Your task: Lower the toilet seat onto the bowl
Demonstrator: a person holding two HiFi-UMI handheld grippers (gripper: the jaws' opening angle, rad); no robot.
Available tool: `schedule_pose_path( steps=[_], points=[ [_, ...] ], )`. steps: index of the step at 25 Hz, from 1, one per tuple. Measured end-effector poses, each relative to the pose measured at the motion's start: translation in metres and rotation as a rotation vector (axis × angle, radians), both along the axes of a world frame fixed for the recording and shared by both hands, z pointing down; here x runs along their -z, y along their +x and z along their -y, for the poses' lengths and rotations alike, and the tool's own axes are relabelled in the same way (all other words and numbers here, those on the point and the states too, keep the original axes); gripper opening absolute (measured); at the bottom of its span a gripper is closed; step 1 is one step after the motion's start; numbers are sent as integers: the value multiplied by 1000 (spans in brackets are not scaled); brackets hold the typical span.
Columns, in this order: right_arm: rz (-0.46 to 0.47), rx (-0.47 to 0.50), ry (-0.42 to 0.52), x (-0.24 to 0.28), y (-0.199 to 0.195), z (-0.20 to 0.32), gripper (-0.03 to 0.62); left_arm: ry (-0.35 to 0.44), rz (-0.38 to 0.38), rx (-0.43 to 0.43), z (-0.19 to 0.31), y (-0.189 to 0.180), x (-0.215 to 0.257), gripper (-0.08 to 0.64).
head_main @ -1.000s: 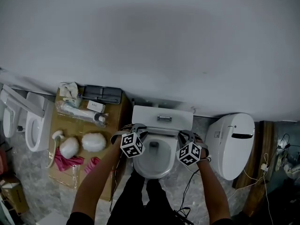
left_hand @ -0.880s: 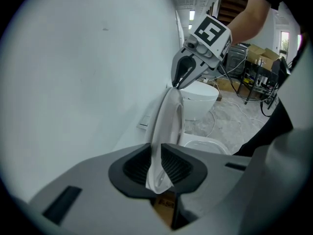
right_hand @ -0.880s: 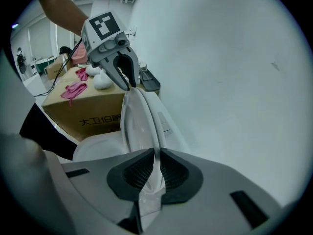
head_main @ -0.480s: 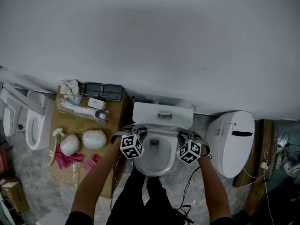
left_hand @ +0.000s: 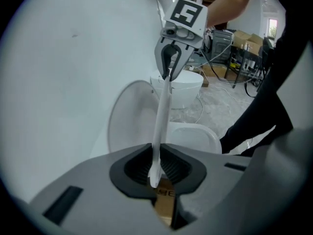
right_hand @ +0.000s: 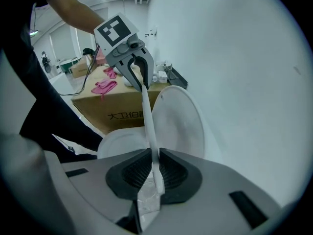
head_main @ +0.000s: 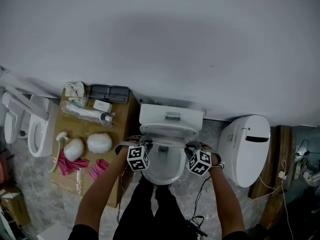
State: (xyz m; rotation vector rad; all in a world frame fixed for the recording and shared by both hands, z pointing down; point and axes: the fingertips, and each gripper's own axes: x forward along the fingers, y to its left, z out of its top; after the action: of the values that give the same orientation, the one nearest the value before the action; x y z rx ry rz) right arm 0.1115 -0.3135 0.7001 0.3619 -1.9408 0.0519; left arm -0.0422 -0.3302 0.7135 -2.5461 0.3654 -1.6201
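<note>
A white toilet stands in the middle, with its tank [head_main: 171, 116] at the wall and its bowl [head_main: 163, 173] below. The toilet seat [head_main: 168, 141] leans forward off the upright lid [left_hand: 128, 124]. It shows edge-on as a thin white strip [left_hand: 161, 116] [right_hand: 148, 121] between both grippers. My left gripper [head_main: 142, 144] [left_hand: 155, 173] grips the seat's left rim, its jaws having just been closing on it. My right gripper [head_main: 193, 147] [right_hand: 155, 173] grips the right rim, its jaws having just opened slightly with the rim still pinched.
A second toilet [head_main: 248, 151] with its lid down stands at the right. On the left, a cardboard box [head_main: 122, 129] carries bottles, white pads and pink cloths [head_main: 67, 165]. Loose toilet seats [head_main: 36, 130] lie far left. Cables [head_main: 201, 200] trail by the person's legs.
Both grippers have come away from the tank toward the person. The seat has tipped forward between them, off the lid.
</note>
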Motion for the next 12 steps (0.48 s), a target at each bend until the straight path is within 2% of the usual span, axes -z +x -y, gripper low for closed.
schedule_pose_path(
  steps=[3,8,12],
  points=[
    [9,28,1,-2,-2,-13,61,31,39,-3,-12,-1,-2,54],
    [30,71,-1,-5,-4,-33,61,28,42,69,-30,-3,-5,63],
    [31,128,-3,-10,-7,-56,61,34,125,27,-52,-6,-11,63]
  ],
)
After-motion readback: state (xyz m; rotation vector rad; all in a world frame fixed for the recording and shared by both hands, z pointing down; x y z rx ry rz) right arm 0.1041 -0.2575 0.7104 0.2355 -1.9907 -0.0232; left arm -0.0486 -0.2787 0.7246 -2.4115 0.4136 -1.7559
